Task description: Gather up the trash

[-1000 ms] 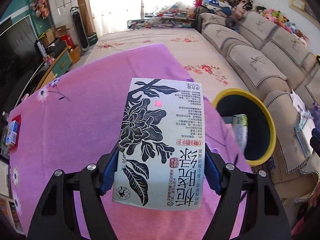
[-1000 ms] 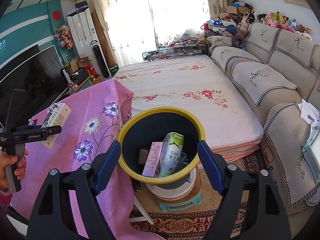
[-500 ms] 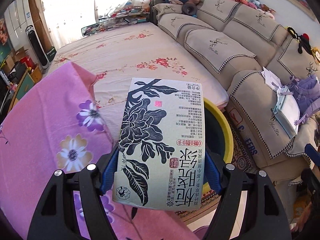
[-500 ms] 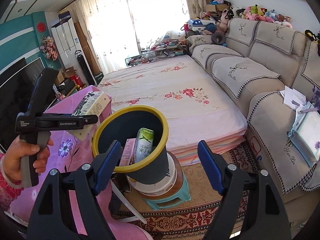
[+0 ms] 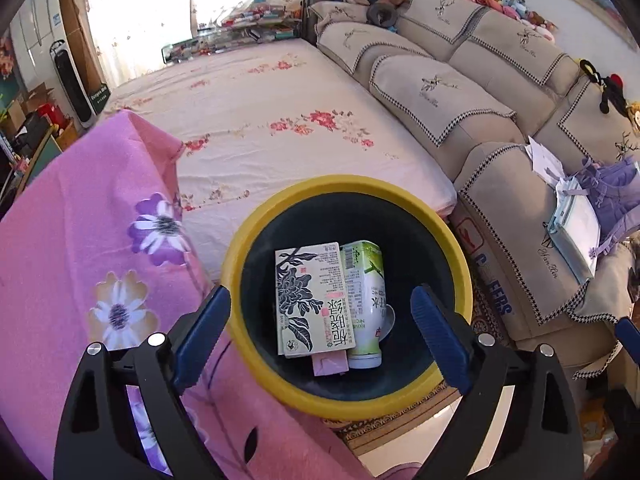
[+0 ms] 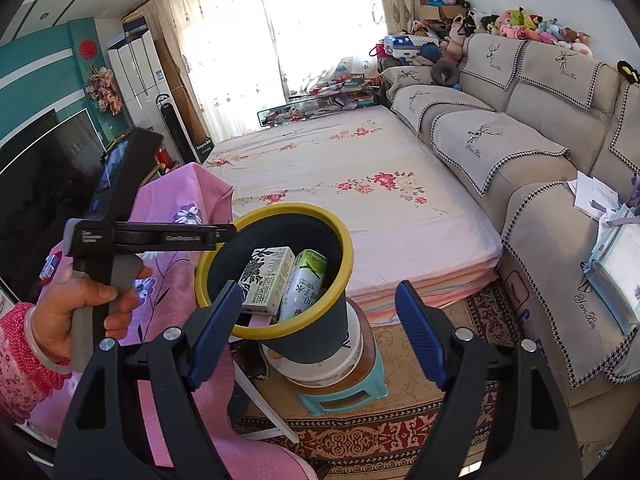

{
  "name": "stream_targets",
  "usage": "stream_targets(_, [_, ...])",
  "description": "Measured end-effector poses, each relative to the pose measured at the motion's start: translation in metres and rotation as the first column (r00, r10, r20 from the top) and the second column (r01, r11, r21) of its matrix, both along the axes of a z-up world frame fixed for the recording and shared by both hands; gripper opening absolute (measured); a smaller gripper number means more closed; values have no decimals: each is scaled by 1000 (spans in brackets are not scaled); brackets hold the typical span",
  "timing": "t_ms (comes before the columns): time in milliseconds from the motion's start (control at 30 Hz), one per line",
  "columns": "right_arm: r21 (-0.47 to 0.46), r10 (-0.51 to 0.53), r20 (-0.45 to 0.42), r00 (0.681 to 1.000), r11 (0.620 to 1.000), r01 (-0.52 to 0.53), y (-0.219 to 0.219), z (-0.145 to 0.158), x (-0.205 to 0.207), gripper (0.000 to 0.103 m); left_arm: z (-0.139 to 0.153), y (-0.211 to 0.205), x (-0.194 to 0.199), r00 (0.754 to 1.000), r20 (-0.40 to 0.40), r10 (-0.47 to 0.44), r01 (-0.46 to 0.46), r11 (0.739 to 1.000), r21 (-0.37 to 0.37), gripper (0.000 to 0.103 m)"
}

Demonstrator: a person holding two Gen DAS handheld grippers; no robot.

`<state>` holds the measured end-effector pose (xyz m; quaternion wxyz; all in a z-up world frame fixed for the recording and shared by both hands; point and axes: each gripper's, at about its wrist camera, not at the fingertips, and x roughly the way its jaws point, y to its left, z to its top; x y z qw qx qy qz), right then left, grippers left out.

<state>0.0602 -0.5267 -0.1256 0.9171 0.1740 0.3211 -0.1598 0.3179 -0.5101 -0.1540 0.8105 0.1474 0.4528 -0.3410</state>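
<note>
While the carton lies loose in the bin, this is how the room stands, biggest thing first:

Bed (image 5: 288, 120): fills the far middle under a floral sheet; it carries no trash that I can see.

Desk (image 5: 80, 272): under a pink flowered cloth at the near left, its edge just beside the bin; any trash left on it lies to the left of both claws. A small red-and-blue packet seems to peep in at the far left edge of the right wrist view, too small to be sure of.

Bin (image 5: 452, 240): yellow-rimmed, dark inside, tilted and perched on a white tub over a small stool, between desk and sofa.

Carton (image 5: 314, 300): pale with a black flower print, inside the bin, long axis running near to far, leaning beside a green bottle (image 5: 366, 300) and on top of a pink box (image 5: 330, 363).

Left claw (image 5: 320, 336): directly above the bin mouth, pointing steeply down, its jaws having just been opening; spread wide now, nothing between the pads.

Right claw (image 6: 318, 320): spread as well and empty, hanging near the bin's right side.

Next reach, as I judge it: leftward to the desk, and the left claw is the nearer one.
</note>
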Motion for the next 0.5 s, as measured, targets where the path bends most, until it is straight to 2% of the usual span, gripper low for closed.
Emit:
stream_targets(67, [2, 14, 2, 1000, 1000, -14, 6, 0, 2, 75, 22, 32, -15, 998, 52, 19, -16, 998, -57, 91])
stream_targets(167, [10, 40, 4, 999, 999, -40, 17, -1, 5, 75, 53, 91, -43, 986, 140, 85, -66, 988, -138, 98])
stream_targets(267, [7, 77, 5, 997, 997, -77, 33, -1, 8, 75, 75, 153, -71, 957, 238, 165, -131, 980, -151, 98])
stream_targets(400, [-24, 130, 32, 991, 991, -129, 61, 8, 8, 84, 93, 237, -101, 930, 257, 264, -217, 956, -198, 98])
stream_targets(500, [-62, 161, 59, 985, 986, -157, 86, 21, 3, 84, 104, 300, -128, 885, 305, 352, -297, 931, -213, 98])
